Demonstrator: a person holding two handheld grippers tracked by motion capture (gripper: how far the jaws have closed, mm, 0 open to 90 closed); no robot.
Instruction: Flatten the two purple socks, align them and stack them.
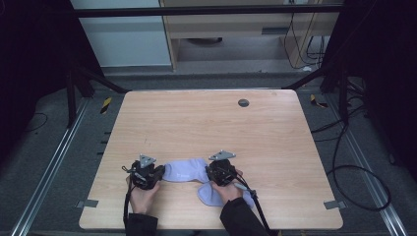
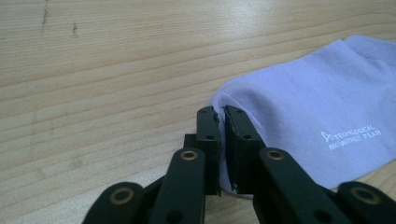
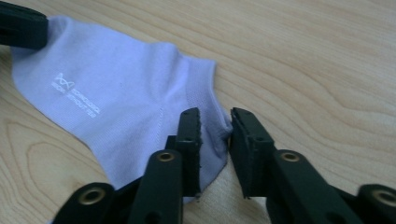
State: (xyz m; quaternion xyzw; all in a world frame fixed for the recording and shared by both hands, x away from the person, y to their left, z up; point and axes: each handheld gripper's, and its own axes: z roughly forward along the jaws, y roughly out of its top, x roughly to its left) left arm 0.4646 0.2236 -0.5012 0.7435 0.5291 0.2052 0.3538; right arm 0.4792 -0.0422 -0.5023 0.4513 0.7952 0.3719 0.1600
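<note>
Low in the high view, near the front edge of the pale wooden bench, lies a flat light-lavender knit sock with small white printing. Left tool is pinched narrow on the sock's rounded end; right tool has its jaws slightly apart around the sock's ribbed edge, grip not yet firm. Judged early: both ends engaged, sock not lifted; any folding or stretching remains. Bench top bare apart from a small dark round grommet, upper right. Grey floor, cables and black frame legs around.
</note>
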